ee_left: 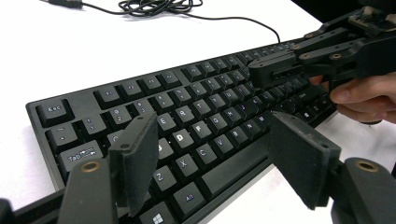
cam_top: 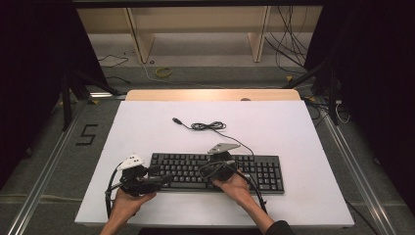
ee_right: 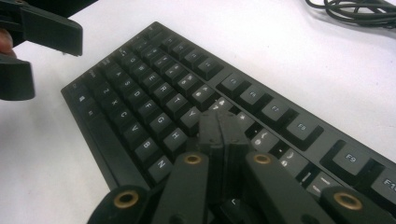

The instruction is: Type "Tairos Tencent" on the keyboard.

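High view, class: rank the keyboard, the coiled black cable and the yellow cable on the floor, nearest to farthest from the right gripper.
1. The keyboard: right under the right gripper, whose closed jaws are over the middle keys.
2. The coiled black cable: on the white table beyond the keyboard.
3. The yellow cable: on the floor past the table's far edge, to the left.

My left gripper (ee_left: 210, 154) sits low with its jaws spread wide apart; my right gripper (ee_right: 223, 128) has its jaws pressed flat together, pointing forward.
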### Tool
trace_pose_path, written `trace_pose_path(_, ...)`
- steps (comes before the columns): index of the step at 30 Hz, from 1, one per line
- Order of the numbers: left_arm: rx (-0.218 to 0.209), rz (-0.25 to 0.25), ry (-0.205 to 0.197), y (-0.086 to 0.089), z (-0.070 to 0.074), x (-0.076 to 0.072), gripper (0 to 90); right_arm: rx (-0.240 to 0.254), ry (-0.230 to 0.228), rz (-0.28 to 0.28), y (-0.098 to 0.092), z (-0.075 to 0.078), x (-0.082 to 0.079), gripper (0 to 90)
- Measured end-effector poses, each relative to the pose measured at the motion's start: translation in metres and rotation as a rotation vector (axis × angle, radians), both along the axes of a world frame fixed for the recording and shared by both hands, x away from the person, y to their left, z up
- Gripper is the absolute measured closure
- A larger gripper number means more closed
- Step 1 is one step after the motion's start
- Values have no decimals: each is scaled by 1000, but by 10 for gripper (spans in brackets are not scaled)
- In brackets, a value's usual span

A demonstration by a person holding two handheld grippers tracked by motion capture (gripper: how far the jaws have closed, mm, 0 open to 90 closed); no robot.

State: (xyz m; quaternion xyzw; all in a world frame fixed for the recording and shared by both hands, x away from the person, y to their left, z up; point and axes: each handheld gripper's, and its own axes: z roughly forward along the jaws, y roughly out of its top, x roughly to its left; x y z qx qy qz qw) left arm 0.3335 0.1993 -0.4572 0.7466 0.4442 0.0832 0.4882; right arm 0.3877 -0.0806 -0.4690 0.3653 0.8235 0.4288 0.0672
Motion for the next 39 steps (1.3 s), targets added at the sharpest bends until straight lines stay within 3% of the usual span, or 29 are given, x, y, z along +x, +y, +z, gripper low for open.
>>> trace_pose_path(13, -6, 6, -10, 0, 0, -3, 312, -43, 15, -17, 5, -6, 7, 900)
trace_pose_path(39, 0, 22, -21, 3, -1, -2, 290, -50, 29, -26, 5, -8, 9, 900)
